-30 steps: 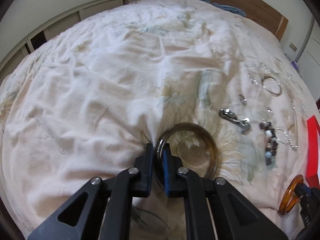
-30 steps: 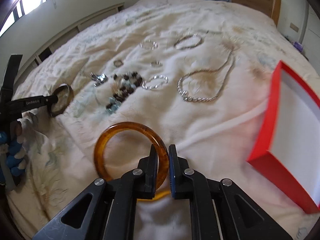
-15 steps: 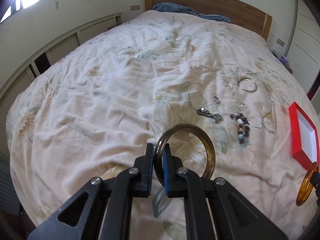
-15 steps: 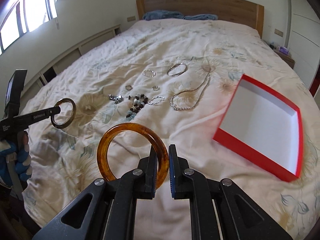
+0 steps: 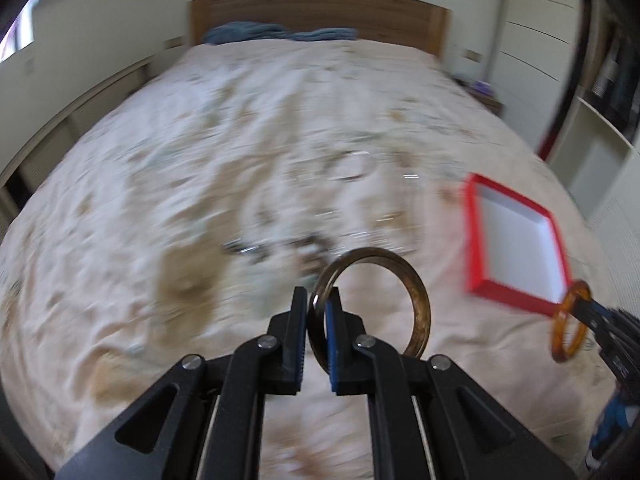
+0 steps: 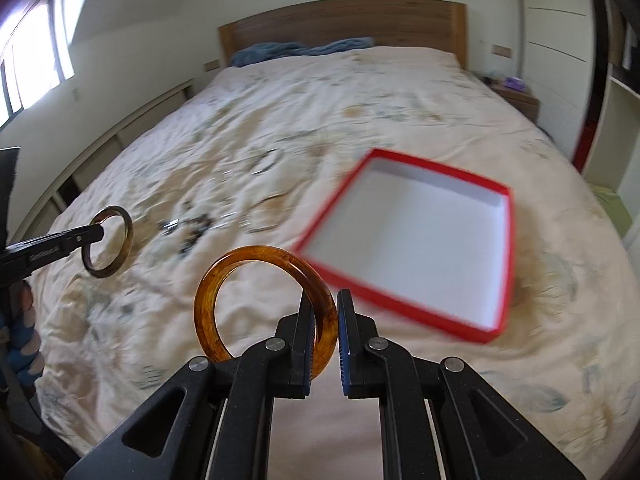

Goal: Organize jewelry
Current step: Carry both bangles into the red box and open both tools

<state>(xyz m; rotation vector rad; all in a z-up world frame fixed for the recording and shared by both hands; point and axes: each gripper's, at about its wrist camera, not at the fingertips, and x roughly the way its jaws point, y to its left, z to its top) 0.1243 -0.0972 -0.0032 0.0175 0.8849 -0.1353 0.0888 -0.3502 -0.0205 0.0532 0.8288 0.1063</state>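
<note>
2 tools clamped | L tool: dark bangle | R tool: amber bangle | red box near, loose jewelry blurred

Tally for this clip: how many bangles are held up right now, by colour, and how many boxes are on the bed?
Dark brown bangle: 1, in the left gripper
Amber bangle: 1, in the right gripper
Red box: 1, open on the bed
Total: 3
The small jewelry on the bed is too blurred to count.
</note>
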